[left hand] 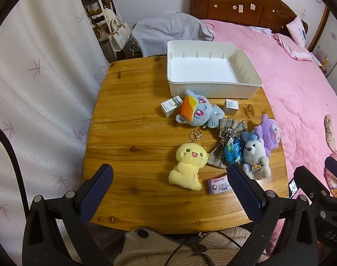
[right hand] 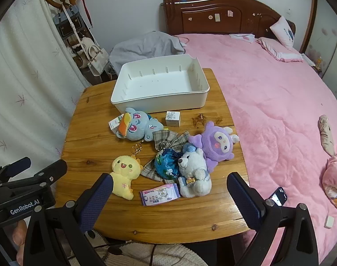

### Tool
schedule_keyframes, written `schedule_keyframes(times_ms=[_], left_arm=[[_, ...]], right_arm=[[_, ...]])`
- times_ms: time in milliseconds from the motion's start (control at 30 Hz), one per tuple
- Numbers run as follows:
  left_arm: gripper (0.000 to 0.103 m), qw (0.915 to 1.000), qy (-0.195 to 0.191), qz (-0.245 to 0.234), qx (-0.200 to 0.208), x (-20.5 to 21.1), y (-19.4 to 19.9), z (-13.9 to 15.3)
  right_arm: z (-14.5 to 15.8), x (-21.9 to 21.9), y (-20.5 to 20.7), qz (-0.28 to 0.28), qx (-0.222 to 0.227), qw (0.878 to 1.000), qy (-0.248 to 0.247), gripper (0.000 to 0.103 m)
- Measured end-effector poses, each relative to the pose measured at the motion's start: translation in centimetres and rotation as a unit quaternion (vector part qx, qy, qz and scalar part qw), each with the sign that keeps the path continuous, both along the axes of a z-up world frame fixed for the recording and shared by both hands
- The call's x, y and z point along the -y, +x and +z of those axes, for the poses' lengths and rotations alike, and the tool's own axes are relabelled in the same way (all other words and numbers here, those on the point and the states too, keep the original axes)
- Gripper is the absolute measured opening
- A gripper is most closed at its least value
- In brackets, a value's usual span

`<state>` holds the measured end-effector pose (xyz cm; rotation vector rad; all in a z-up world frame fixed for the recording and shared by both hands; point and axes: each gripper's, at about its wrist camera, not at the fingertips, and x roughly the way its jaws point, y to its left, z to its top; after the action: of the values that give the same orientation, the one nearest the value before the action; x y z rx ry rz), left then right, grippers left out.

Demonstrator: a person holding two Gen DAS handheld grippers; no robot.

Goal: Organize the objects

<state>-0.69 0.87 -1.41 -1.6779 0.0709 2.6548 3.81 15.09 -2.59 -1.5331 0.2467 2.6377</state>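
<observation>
An empty white bin (left hand: 212, 86) (right hand: 159, 102) stands at the far side of the wooden table (left hand: 128, 133) (right hand: 93, 146). In front of it lie a blue plush (left hand: 197, 112) (right hand: 137, 125), a yellow plush (left hand: 188, 164) (right hand: 124, 173), a white bear (left hand: 256, 155) (right hand: 194, 173), a purple plush (left hand: 270, 135) (right hand: 215, 144), a plaid bow (left hand: 230, 128) (right hand: 168, 137), a blue pouch (left hand: 233, 153) (right hand: 167, 163), two small boxes (left hand: 171, 106) (right hand: 172, 118) and a tissue pack (left hand: 219, 186) (right hand: 160, 194). My left gripper (left hand: 168, 190) and right gripper (right hand: 169, 199) hover open above the near edge, holding nothing.
A pink-covered bed (right hand: 279, 110) runs along the table's right side, with a phone (right hand: 278, 196) lying on it near the table corner. A white curtain (left hand: 35, 88) hangs at the left. Grey clothing (left hand: 170, 31) and hanging bags (right hand: 95, 57) sit behind the table.
</observation>
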Motion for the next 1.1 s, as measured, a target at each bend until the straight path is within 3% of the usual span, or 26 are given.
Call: schedule_keyframes(times_ms=[1100], left_arm=[[0.102, 1.0000, 0.003, 0.004, 0.001, 0.0, -0.8, -0.1]], right_arm=[[-0.9, -0.9, -0.3, -0.013, 0.010, 1.000, 0.010, 0.103]])
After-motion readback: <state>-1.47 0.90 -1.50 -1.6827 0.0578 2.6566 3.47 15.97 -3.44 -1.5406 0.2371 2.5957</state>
